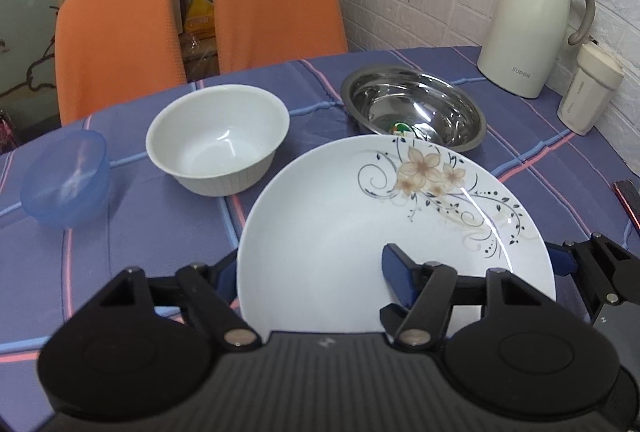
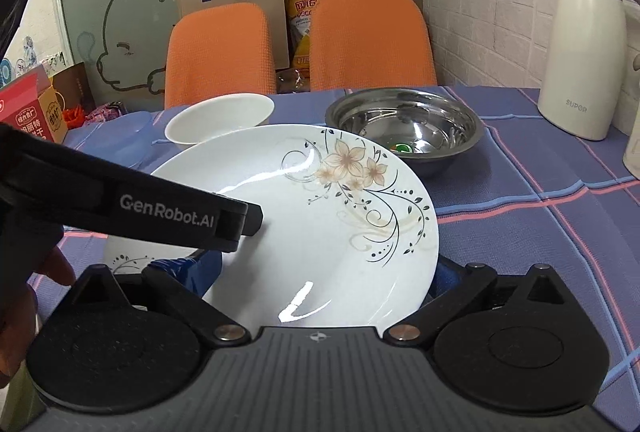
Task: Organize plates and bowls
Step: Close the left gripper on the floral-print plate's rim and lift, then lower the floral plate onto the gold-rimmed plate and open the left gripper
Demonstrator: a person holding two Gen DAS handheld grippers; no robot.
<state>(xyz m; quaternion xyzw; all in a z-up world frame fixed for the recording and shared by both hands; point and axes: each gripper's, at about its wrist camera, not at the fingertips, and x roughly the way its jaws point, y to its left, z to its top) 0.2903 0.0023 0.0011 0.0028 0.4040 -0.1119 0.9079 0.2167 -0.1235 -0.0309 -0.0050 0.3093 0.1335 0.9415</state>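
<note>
In the left wrist view, the left hand-held gripper (image 1: 310, 280) pinches the near rim of a white round ceramic plate with a beige flower and dark vine pattern (image 1: 360, 224): one blue-padded finger lies on the plate's upper face, the other shows at the plate's left edge, partly hidden beneath it. The plate sits tilted, its far edge overlapping the near rim of a shiny round stainless-steel bowl (image 1: 414, 106). To the left of the plate stands a white ribbed ceramic bowl (image 1: 218, 144), and further left, apart from it, a translucent blue plastic bowl (image 1: 66, 178). All rest on a tabletop covered with a blue cloth crossed by pink and light-blue stripes (image 1: 160, 228). At the far right, by the white brick wall, stand a cream thermal jug with a grey lid and handle (image 1: 528, 20) and a small cream lidded cup (image 1: 590, 90) beside it. Two orange chair backs (image 1: 276, 4) rise behind the tabletop. In the right wrist view, the right hand-held gripper (image 2: 326, 272) is spread wide, its blue-padded fingers on either side of the same flowered plate's near portion; whether they touch it cannot be told. The black body of the left gripper, printed with white lettering, reaches across the plate from the left. A second white plate with a dark vine pattern (image 2: 124, 252) lies under the first at lower left. The steel bowl and white bowl stand just beyond the plate.
</note>
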